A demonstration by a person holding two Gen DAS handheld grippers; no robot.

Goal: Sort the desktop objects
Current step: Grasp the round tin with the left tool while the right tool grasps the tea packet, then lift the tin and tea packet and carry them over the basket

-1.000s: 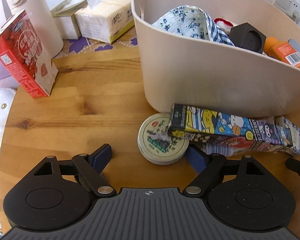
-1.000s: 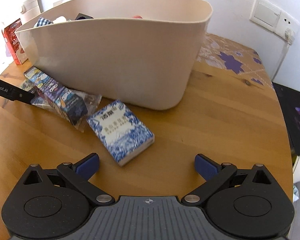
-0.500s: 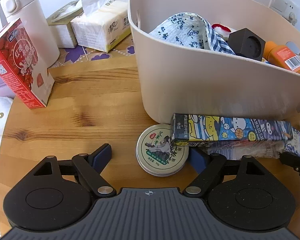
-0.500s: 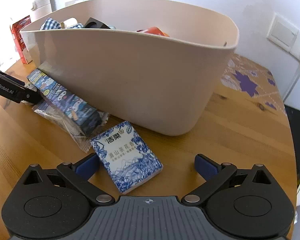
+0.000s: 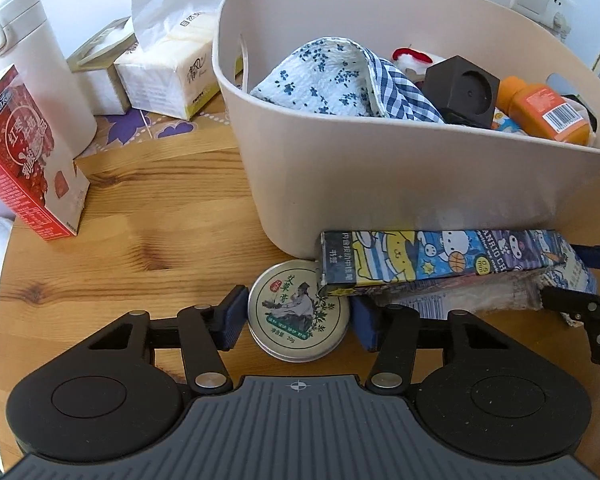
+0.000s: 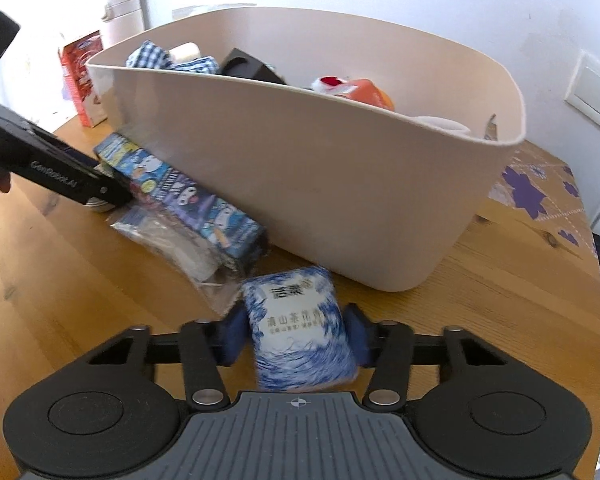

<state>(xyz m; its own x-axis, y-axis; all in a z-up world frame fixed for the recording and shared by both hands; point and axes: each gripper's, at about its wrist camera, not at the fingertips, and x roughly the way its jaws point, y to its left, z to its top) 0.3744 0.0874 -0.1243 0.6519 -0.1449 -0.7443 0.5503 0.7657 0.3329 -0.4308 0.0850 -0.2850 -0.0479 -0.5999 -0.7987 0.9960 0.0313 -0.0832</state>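
We see the left tool (image 5: 298, 316) low over the wooden worktop (image 5: 140, 240), jaws closing around a round tin (image 5: 298, 316) with a green-printed lid. The left blue pad sits just at the tin's rim, the right pad looks a shade off it, so no firm grip yet as far as we can tell. The tin lies flat on the worktop, tucked against the near wall of the beige bin (image 5: 380, 184), its far edge under the end of a long cartoon-print box (image 5: 440, 260). That box lies along the bin's wall, resting on a crinkly clear packet (image 5: 480, 300).

The right tool (image 6: 298, 334) is closing too, both blue pads pressing the sides of a blue-and-white tissue pack (image 6: 300, 328). The pack is blurred and tilted, in front of the bin's near wall, just beside the end of the cartoon box.

Inside the bin we note a floral and checked cloth (image 5: 332, 80), a black hexagonal block (image 5: 464, 96) and an orange bottle (image 5: 544, 112).

Toward the worktop's far left edge stand a red carton (image 5: 28, 160), a white flask (image 5: 32, 64) and an open tissue pack (image 5: 168, 72), well apart from the tools.
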